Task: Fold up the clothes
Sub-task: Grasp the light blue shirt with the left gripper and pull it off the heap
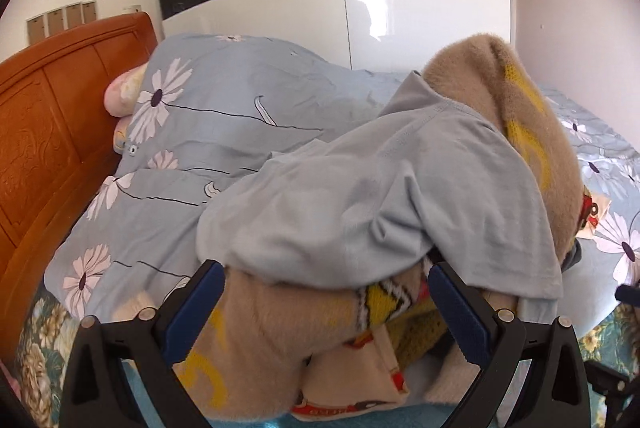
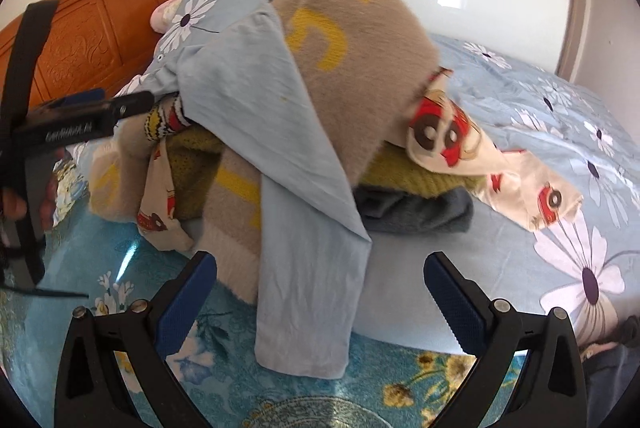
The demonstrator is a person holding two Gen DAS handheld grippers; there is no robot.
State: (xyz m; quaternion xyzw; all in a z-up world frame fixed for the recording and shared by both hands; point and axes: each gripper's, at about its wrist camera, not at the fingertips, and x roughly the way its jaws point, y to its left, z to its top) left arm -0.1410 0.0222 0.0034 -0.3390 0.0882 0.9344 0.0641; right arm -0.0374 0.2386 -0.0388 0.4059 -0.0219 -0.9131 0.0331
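Note:
A heap of clothes lies on the bed. A light blue shirt (image 1: 360, 195) drapes over a fuzzy tan sweater with yellow marks (image 1: 532, 131). In the right wrist view the blue shirt (image 2: 304, 211) hangs down off the tan sweater (image 2: 352, 39), over a mustard knit (image 2: 404, 171), a grey garment (image 2: 416, 211) and a cream cartoon-print piece (image 2: 492, 163). My left gripper (image 1: 326, 288) is open, its jaws on either side of the heap's near edge; it also shows in the right wrist view (image 2: 120, 103). My right gripper (image 2: 320, 276) is open around the shirt's hanging end.
A blue floral duvet (image 1: 208, 131) is bunched toward the orange wooden headboard (image 1: 52, 123), with a pink pillow (image 1: 124, 91) beside it. A teal flowered sheet (image 2: 400, 380) covers the bed's near edge. A white wardrobe (image 1: 420, 7) stands behind.

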